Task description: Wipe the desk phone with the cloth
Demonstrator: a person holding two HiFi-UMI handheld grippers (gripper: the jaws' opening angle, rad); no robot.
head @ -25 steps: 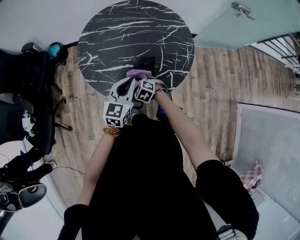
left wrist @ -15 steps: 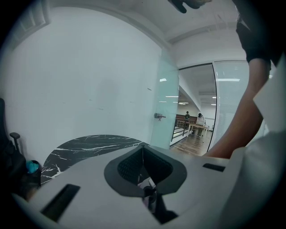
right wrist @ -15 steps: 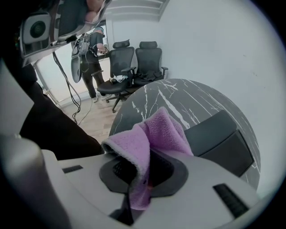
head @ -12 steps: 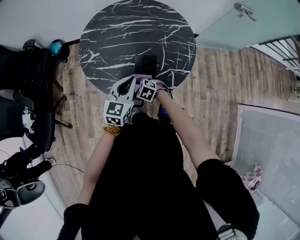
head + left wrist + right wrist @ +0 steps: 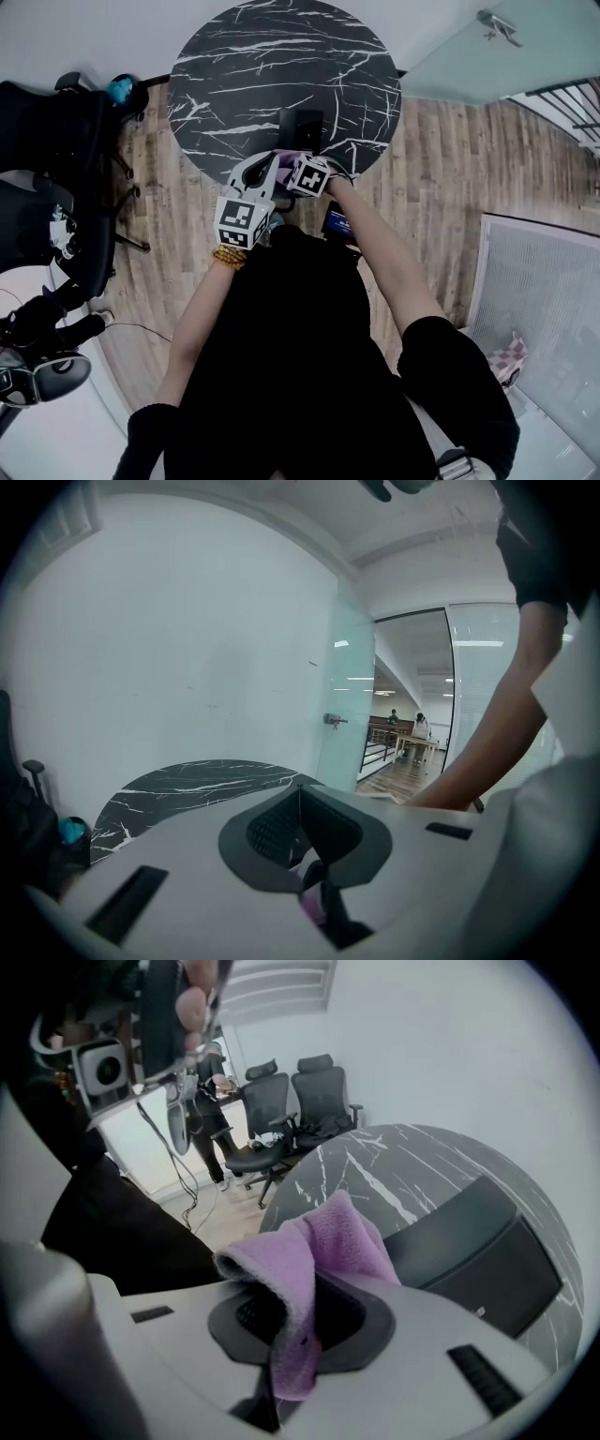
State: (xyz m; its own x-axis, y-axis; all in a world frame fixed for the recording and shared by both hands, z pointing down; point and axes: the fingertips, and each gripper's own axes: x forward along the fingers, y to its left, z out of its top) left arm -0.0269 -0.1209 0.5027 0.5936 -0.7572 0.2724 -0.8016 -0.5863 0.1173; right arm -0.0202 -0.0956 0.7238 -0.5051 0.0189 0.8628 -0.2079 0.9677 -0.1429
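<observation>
The cloth (image 5: 314,1255) is lilac and fleecy, bunched into a soft fold; it is pinched between the jaws of the right gripper (image 5: 302,1309), one flap standing up over them and a tail hanging down below. Just past it the desk phone (image 5: 473,1251) shows as a flat dark slab; it sits on the near part of the round black marble table (image 5: 281,56), and from the right gripper view I cannot tell if the cloth touches it. From the head view the cloth lies at the phone's near edge.

Black office chairs (image 5: 56,178) crowd the left of the table on the wood floor (image 5: 441,159); a frosted glass door (image 5: 459,56) stands off to the right; the person's dark torso fills the lower middle and hides the table's near rim.

The left gripper (image 5: 300,803) has its jaws closed together with nothing clamped; only a sliver of lilac peeks through the gap beneath them. Both grippers sit side by side over the table's near edge, the left just beside the right; both forearms reach forward, bare, the left wrist wearing a beaded bracelet (image 5: 228,257).
</observation>
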